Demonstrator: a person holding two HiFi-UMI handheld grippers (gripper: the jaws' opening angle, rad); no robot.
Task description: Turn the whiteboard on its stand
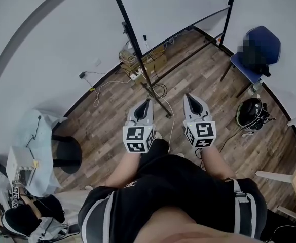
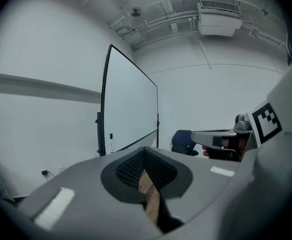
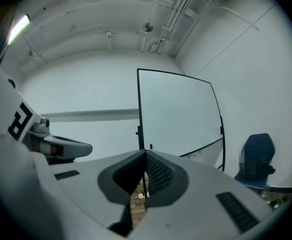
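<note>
Whiteboard [image 1: 173, 6]: upright on its stand [image 1: 157, 96], ahead of both grippers and well apart from them, not touched.
Left gripper [image 1: 147, 102]: jaws clenched together, nothing between them; it points toward the whiteboard.
Right gripper [image 1: 190, 96]: jaws also pressed together and empty (only floor shows behind the tips); it faces the whiteboard too.
Blue chair [image 1: 257, 49]: beside the whiteboard's far post.
Small dark thing [image 2: 111, 136]: at the whiteboard's lower edge, perhaps a marker.
Count: one whiteboard, two grippers, one chair.
</note>
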